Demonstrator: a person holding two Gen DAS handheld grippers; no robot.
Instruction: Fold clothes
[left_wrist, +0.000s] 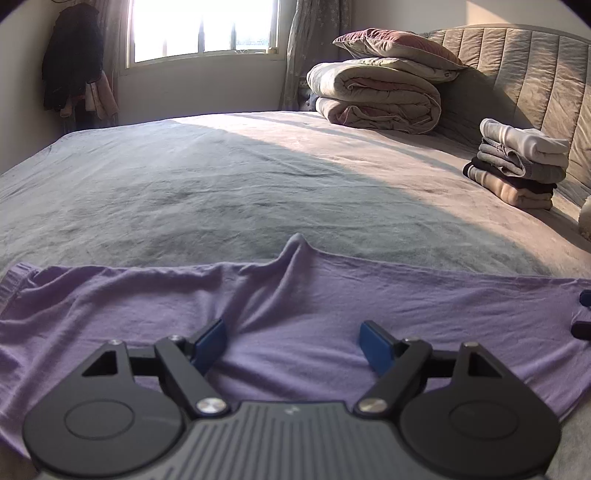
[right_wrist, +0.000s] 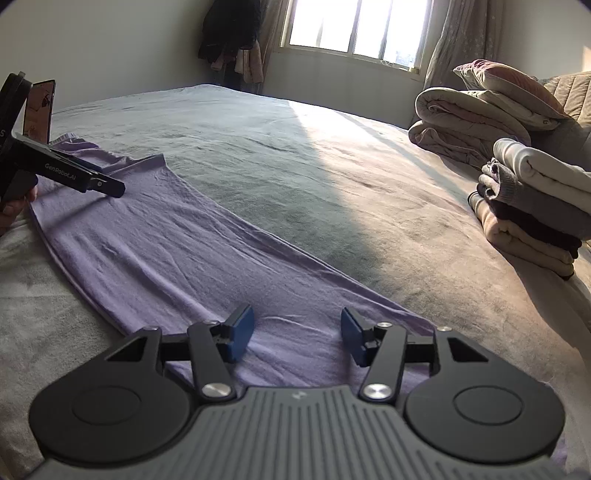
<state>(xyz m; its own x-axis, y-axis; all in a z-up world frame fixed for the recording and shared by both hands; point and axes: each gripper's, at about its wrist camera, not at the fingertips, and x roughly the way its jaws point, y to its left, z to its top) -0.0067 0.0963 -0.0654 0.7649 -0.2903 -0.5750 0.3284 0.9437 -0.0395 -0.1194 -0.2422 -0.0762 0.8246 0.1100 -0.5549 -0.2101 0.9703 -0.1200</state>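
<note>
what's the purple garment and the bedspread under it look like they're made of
Purple garment: thin matte knit, probably cotton jersey; it lies limp with fine soft wrinkles and a stitched hem. Bedspread: grey plush, perhaps fleece or velvet; its nap shows brushed lighter and darker streaks.

Left claw (left_wrist: 293, 345) and right claw (right_wrist: 297, 334) both hover low with blue pads spread wide apart, nothing between them; the left claw (right_wrist: 107, 186) reaches in from the side, gripped by a hand (right_wrist: 14, 208).

purple shirt (left_wrist: 332, 302): near hem under gripper body | white object (left_wrist: 585, 218): edge-cut, unidentifiable
</note>
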